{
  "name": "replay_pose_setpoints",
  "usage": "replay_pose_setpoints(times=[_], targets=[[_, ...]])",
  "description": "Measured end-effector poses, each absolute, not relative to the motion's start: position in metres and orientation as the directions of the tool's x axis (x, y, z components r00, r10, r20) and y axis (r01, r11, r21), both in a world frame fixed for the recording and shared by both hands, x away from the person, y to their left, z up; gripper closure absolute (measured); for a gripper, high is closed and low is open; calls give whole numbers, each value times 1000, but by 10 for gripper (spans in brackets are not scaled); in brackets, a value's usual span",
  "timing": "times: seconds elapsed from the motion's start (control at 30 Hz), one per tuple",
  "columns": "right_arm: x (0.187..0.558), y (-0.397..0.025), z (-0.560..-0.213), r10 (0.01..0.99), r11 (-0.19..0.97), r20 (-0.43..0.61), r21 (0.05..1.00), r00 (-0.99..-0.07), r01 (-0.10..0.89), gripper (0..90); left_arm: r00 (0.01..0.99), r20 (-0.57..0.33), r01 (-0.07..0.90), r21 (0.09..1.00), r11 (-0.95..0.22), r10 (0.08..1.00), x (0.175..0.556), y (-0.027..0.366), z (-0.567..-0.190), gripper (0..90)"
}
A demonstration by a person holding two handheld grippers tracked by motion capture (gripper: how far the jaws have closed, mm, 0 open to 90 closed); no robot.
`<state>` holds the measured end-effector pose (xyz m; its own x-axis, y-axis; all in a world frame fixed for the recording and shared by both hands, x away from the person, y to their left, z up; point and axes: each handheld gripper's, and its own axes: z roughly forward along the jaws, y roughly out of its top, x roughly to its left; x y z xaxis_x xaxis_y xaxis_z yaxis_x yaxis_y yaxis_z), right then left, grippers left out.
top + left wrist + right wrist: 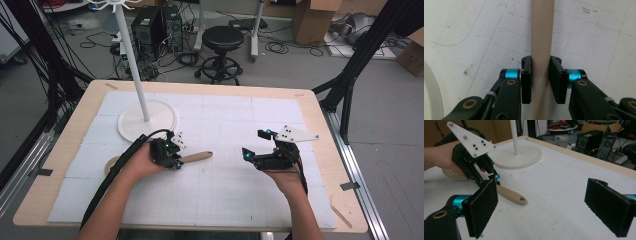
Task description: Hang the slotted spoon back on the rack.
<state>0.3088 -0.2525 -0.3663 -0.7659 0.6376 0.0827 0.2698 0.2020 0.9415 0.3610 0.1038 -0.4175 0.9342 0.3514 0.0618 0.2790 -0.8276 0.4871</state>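
Closest to the lens in the left gripper view, two black jaws stand on either side of a pale wooden handle (541, 37), their inner faces pressed against it, so the left gripper (541, 80) has the handle clamped between them. That handle runs straight up the view away from the jaws, lying on the white gridded mat (599, 37). From the high view, the same handle (196, 156) sticks out to the right of the left gripper (172, 155), flat on the mat a little left of the table's middle, with its rounded end pointing toward the right gripper (254, 147). In the right gripper view the handle's free end (514, 196) shows a small hole, and the left gripper (491, 178) grips the other end low over the mat, its grey three-cornered plate on top. What lies at the gripped end under the hand cannot be told. The right gripper (549, 207) has its two padded jaws spread wide apart with nothing between them; it sits well apart from the handle, to its right, held in the person's right hand (285, 177). Behind the left hand (142, 162) stands a white stand (135, 65) on a round base, at the far left part of the mat. The mat covers most of the wooden table (320, 115).
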Motion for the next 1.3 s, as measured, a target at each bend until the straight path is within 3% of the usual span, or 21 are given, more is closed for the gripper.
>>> replay_pose_setpoints(times=[0.6,1.3], targets=[[308,-253,-368,641,200,91,939,-762,280,106,925,13,257,716,-649,381,351,136,-359,739],[309,-252,-370,640,201,95,937,-763,285,106,918,-15,235,825,-514,396,349,168,-302,741]])
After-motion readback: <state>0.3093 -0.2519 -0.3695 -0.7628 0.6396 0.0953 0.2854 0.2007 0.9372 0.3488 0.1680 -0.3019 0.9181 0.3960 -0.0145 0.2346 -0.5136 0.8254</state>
